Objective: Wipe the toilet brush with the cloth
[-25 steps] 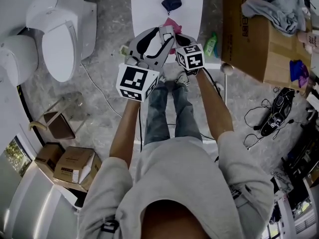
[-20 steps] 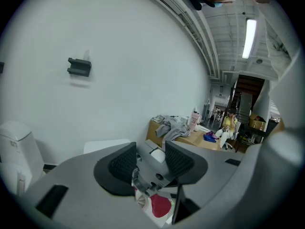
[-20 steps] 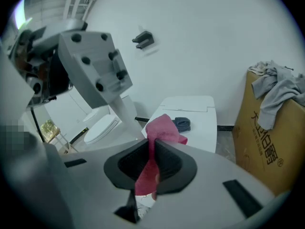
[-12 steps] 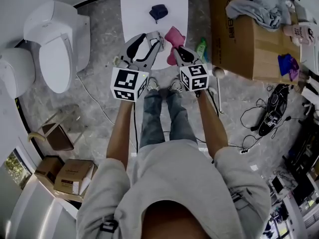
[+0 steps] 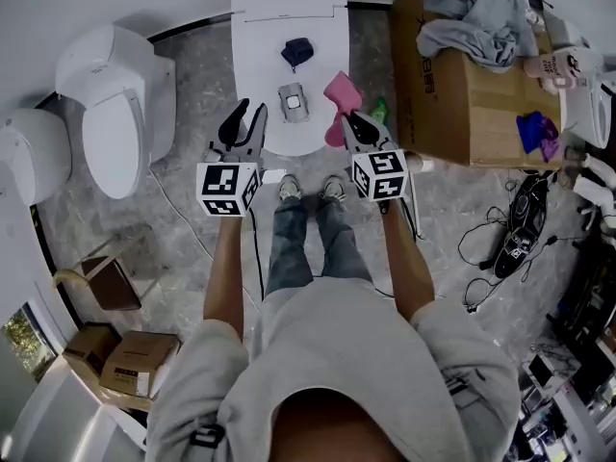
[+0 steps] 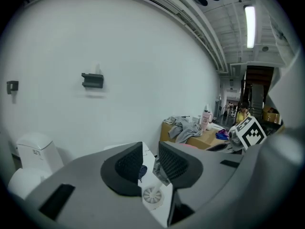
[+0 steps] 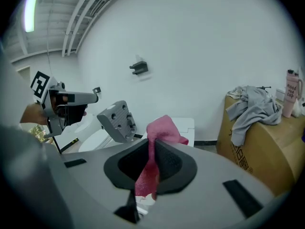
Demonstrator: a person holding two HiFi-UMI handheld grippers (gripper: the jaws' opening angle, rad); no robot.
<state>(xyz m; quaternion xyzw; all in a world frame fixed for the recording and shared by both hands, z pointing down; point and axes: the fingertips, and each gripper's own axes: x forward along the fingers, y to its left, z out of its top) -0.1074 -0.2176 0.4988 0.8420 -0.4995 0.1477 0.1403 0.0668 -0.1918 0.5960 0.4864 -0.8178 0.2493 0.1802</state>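
Two-gripper readout: seeing right gripper (image 5: 348, 121) clamped on the pink cloth (image 5: 342, 92) at the counter's (image 5: 260, 27) near edge. Seeing left gripper (image 5: 250, 112) at the same edge, half open, nothing between, jaws just been closing. Spotting toilet brush (image 5: 294, 102) lying on the counter by that edge, clear of both.

I'm counting two sets of tongs here, the left tongs (image 5: 247, 114) and the right tongs (image 5: 350, 121). One pink cloth (image 5: 342, 92) is showing, one white worktop (image 5: 289, 8) too, and two toilets (image 5: 114, 114) are sitting off to the left. One big cardboard box (image 5: 462, 94) is standing on the right, two small closed cardboard boxes (image 5: 135, 359) are lying lower left, and one pink bottle (image 5: 551, 65) is showing beside the big one.
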